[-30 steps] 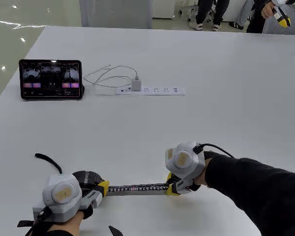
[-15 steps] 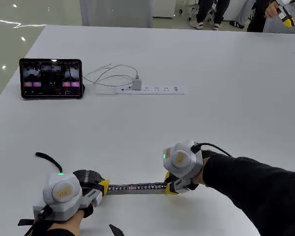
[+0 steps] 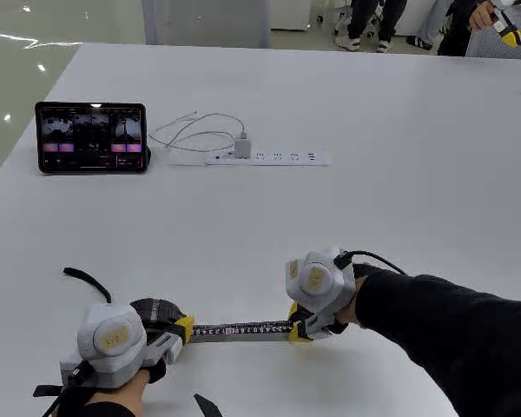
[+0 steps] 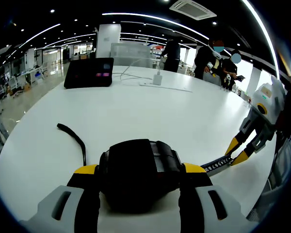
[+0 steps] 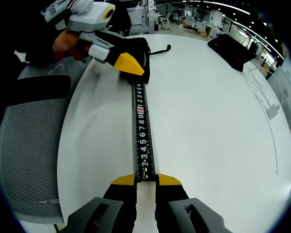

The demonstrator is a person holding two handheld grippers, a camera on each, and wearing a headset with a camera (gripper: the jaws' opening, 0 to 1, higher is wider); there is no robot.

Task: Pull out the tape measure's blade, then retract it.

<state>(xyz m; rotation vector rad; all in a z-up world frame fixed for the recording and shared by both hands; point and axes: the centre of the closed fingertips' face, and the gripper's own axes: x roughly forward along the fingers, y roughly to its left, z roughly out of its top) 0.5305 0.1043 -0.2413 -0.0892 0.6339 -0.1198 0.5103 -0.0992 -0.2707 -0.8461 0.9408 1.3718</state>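
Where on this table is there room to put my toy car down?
Plenty of bare table on the right, past the power strip. The wide middle is free too, between the tablet and the tape measure. The near edge is crowded: the left gripper holds it, the right gripper pinches its blade.

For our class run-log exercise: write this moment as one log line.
left gripper: shut on tape measure case | right gripper: shut on blade tip | blade state: drawn out, along table
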